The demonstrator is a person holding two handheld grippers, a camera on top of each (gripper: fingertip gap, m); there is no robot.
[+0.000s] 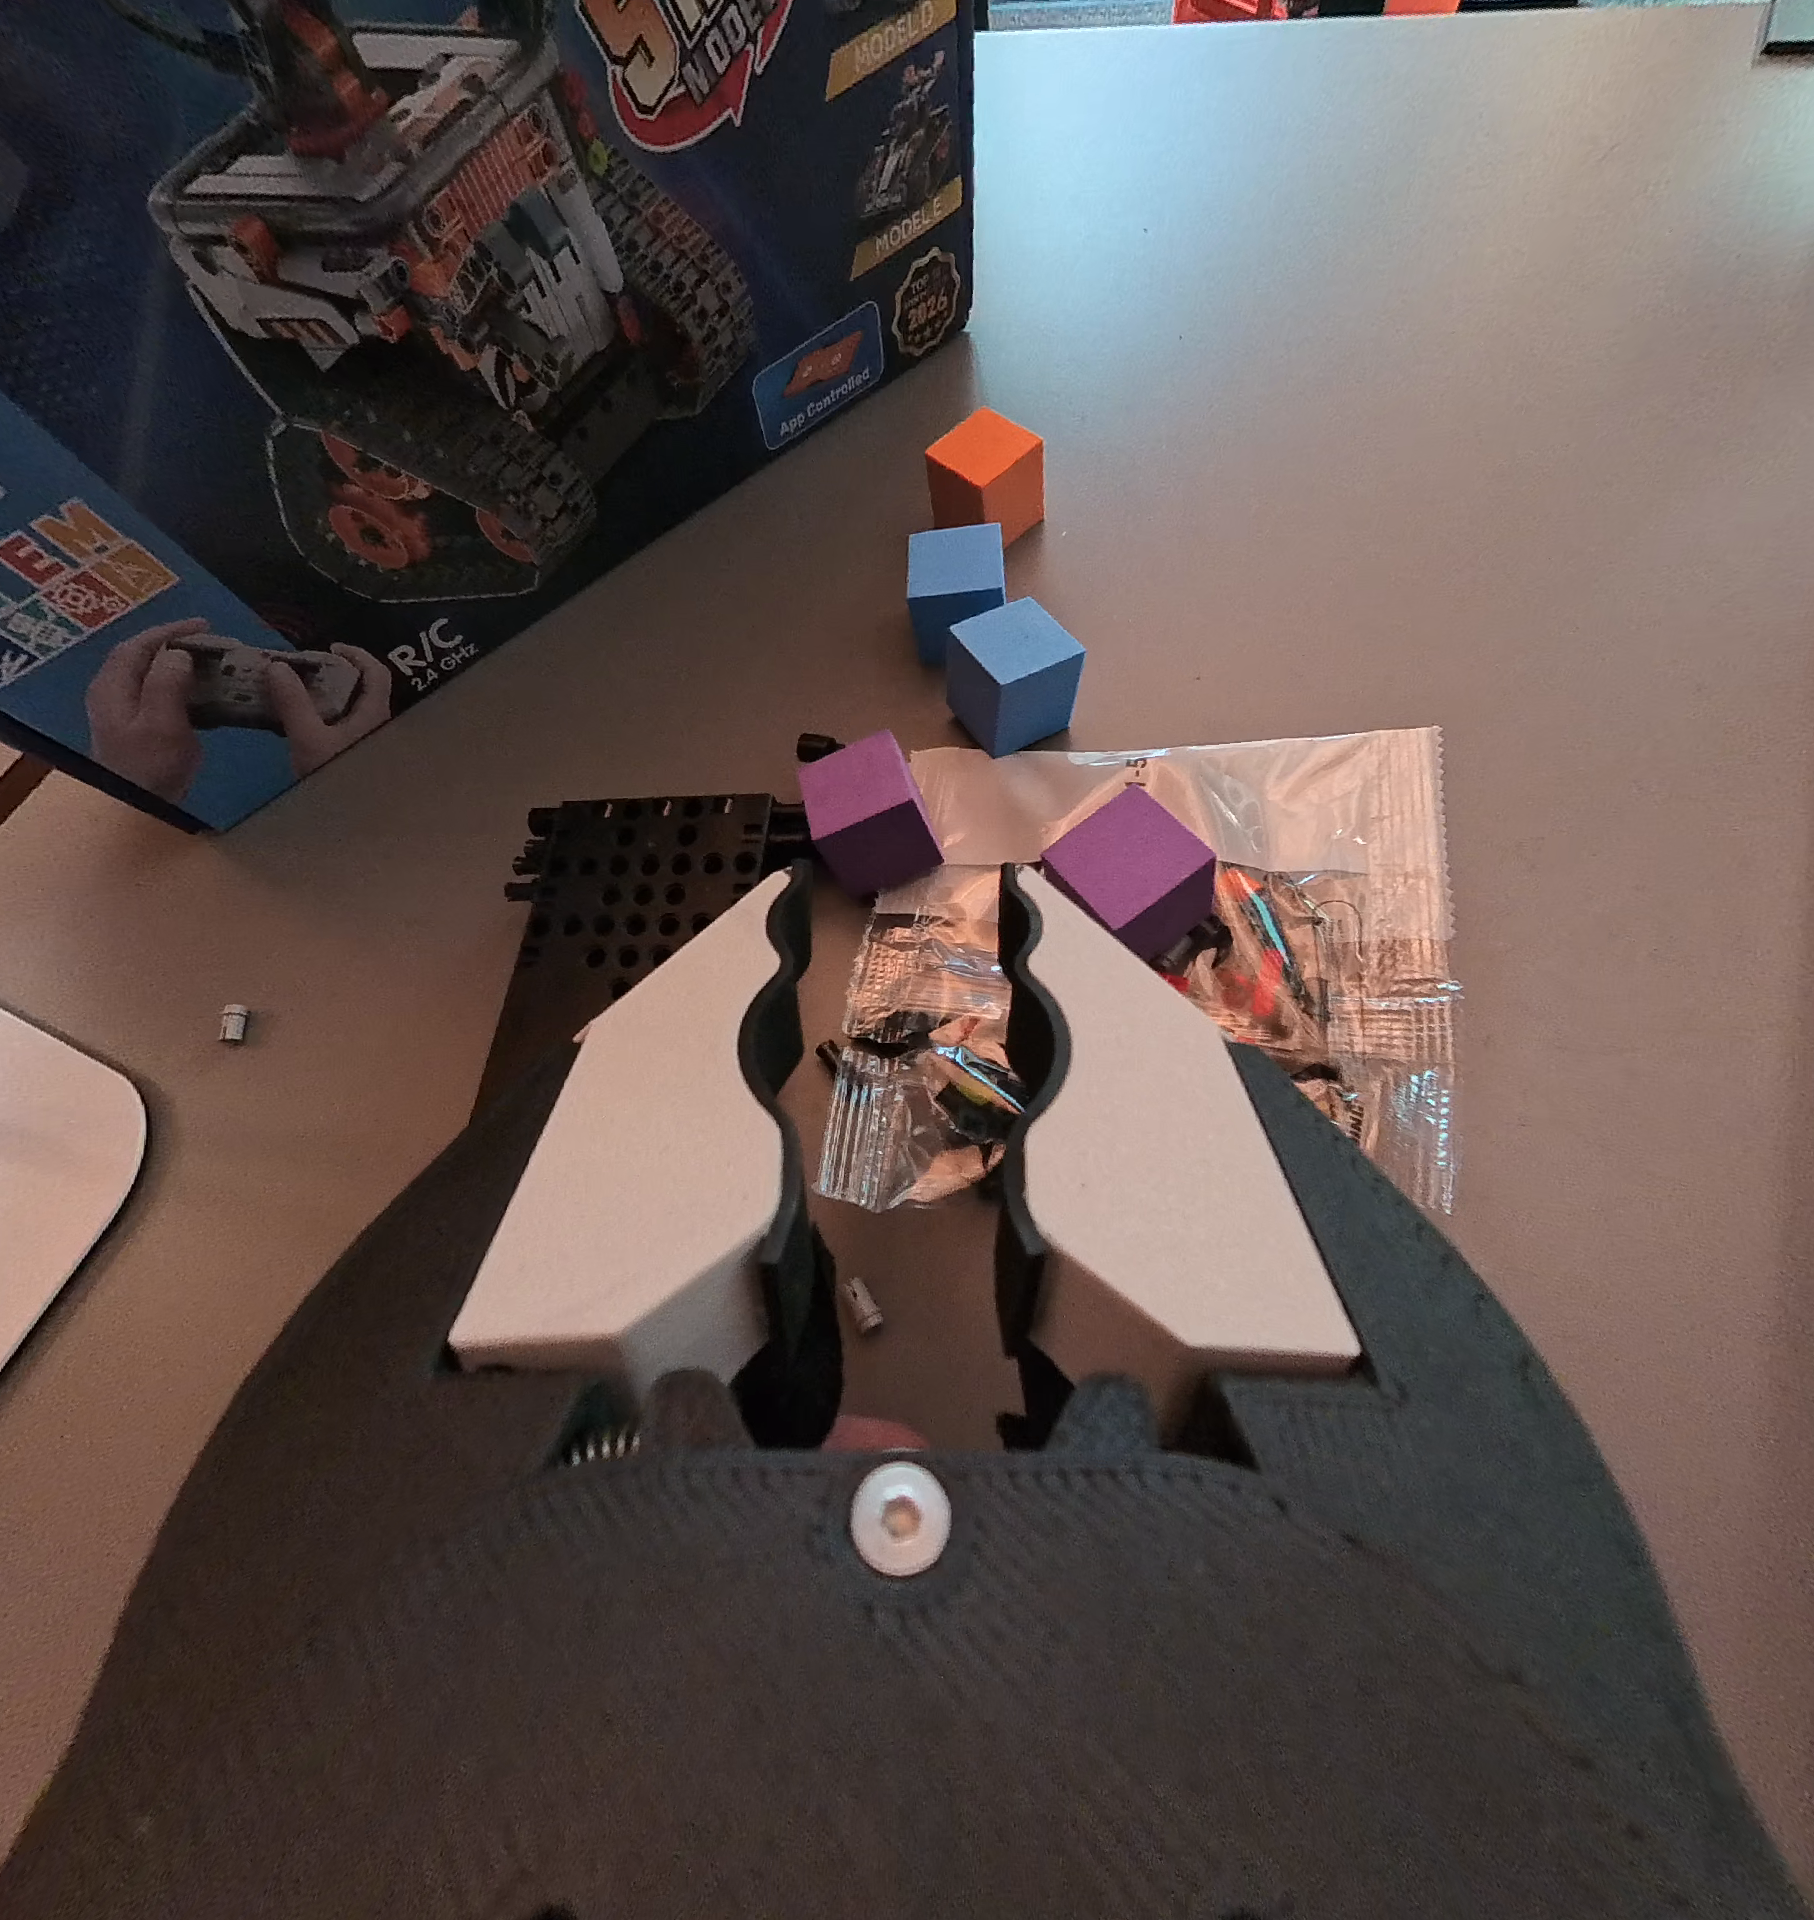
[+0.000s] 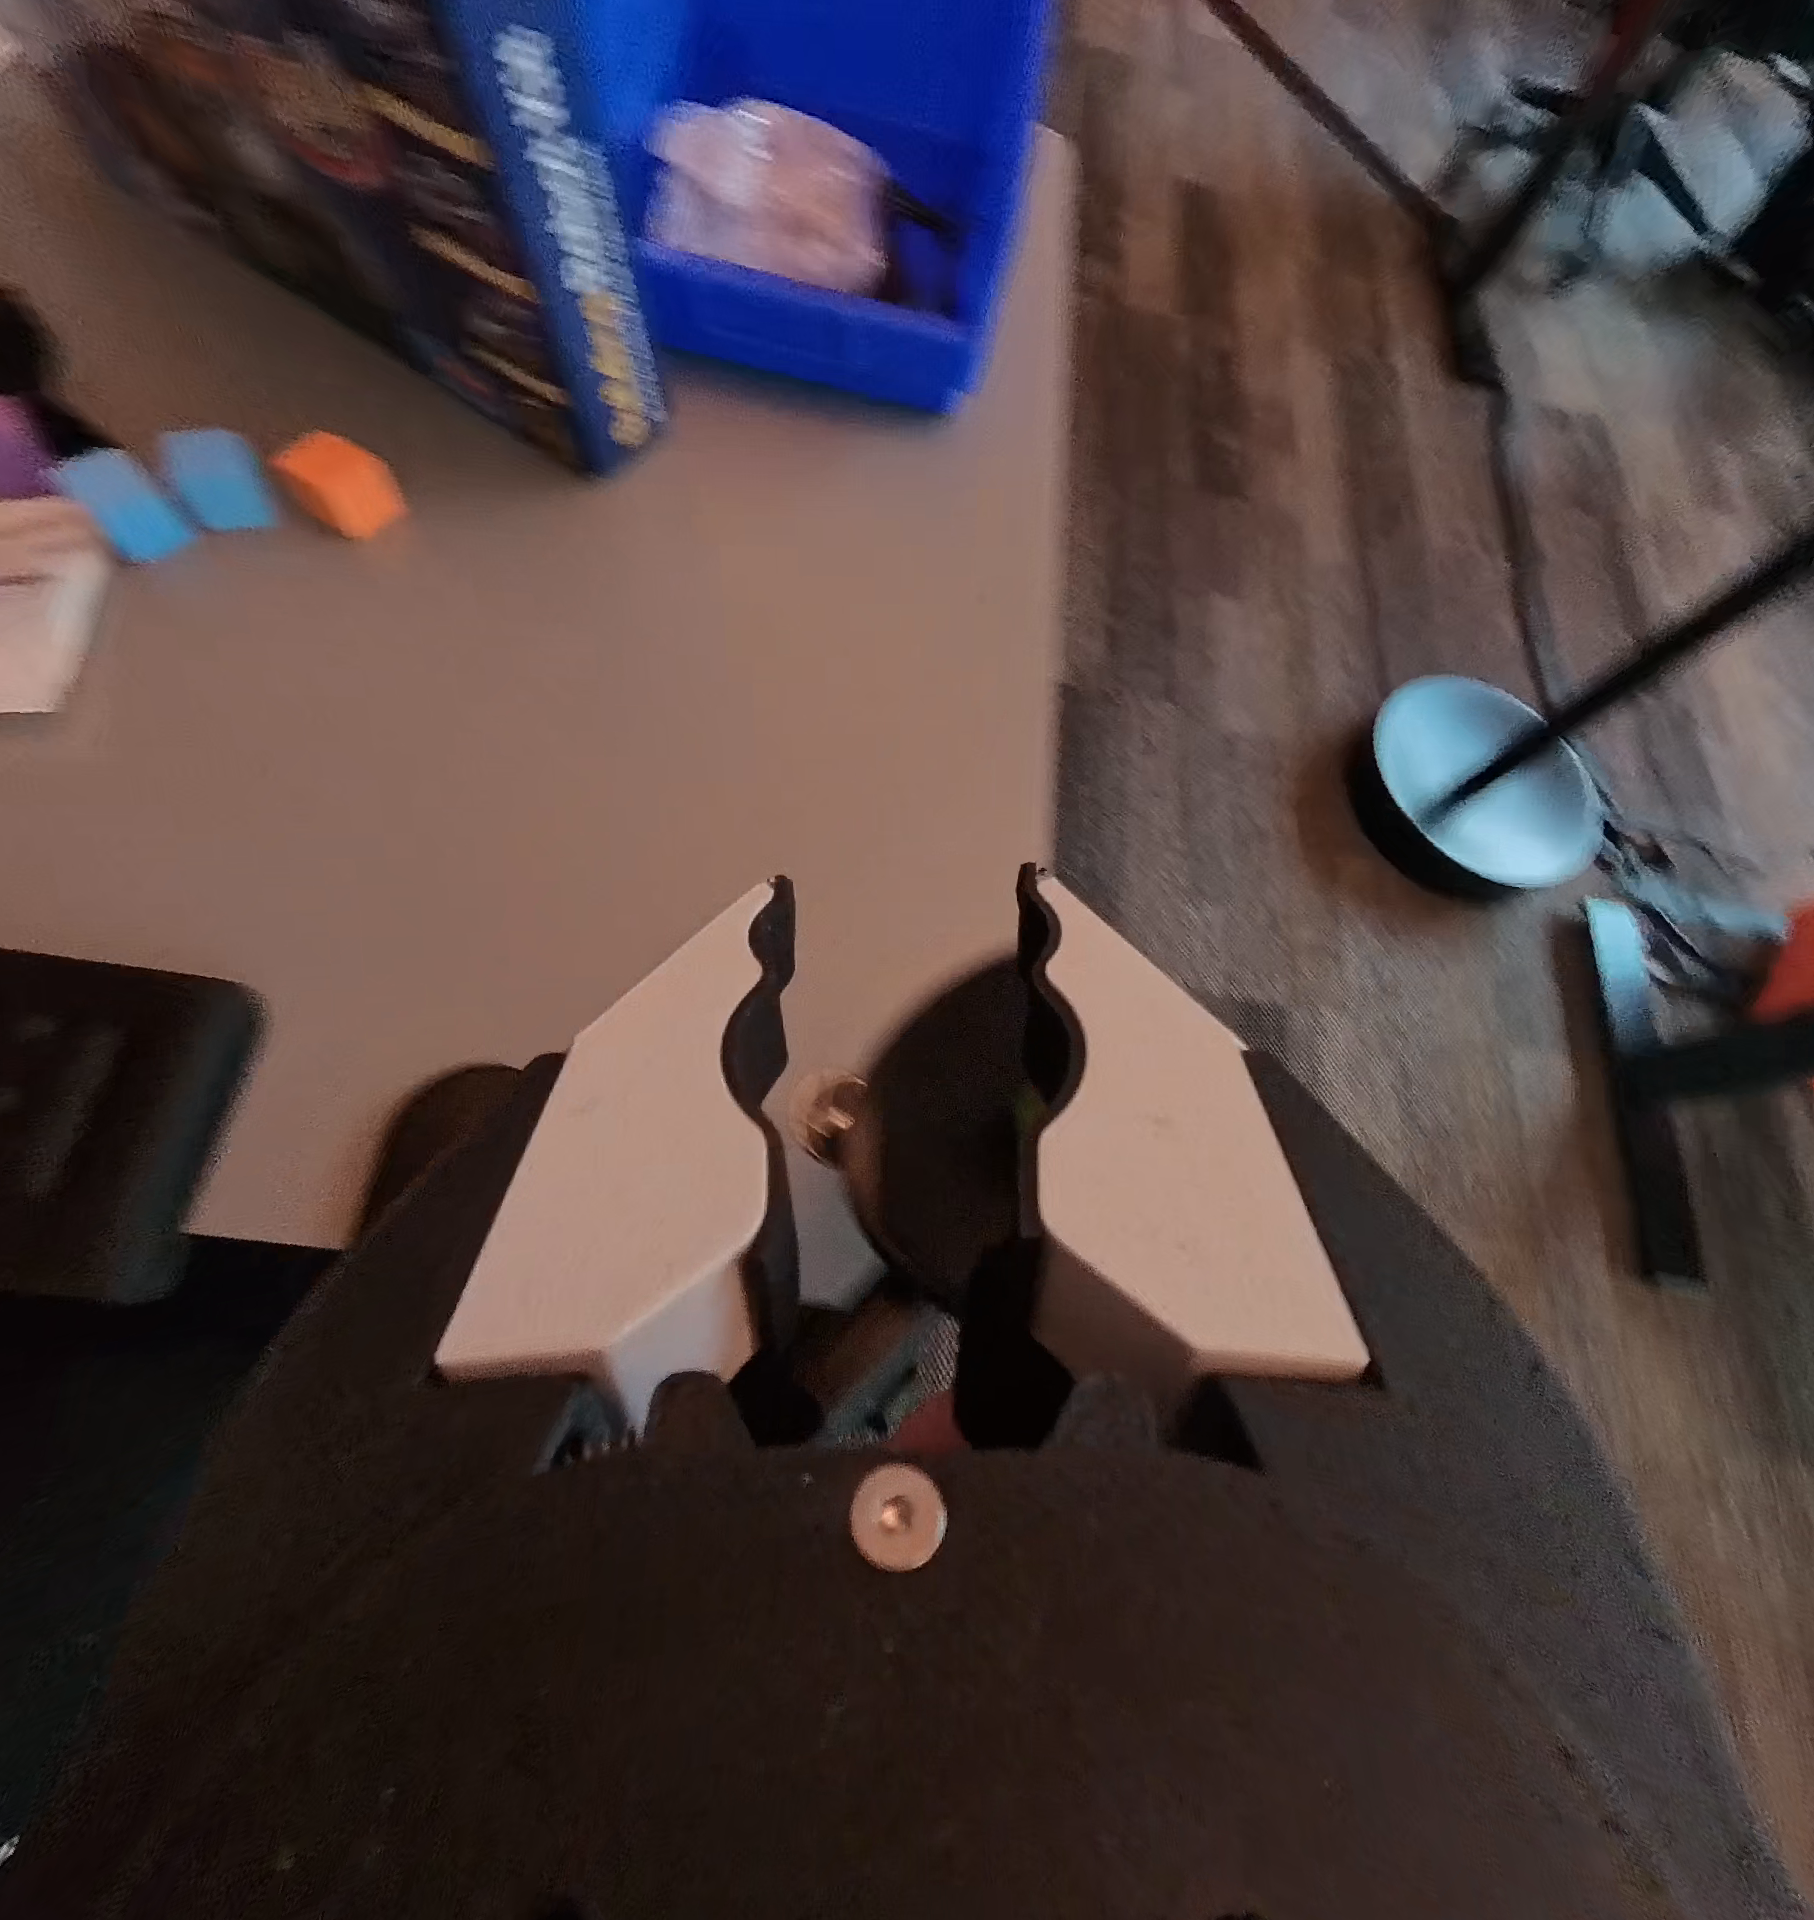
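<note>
Holding perhaps bagged parts: blue bin (image 2: 809, 332).

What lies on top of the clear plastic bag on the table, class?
One purple cube rests on the clear plastic bag; a second purple cube sits at its left edge. Small dark and red parts show inside the bag. The open left gripper hides part of it.
</note>
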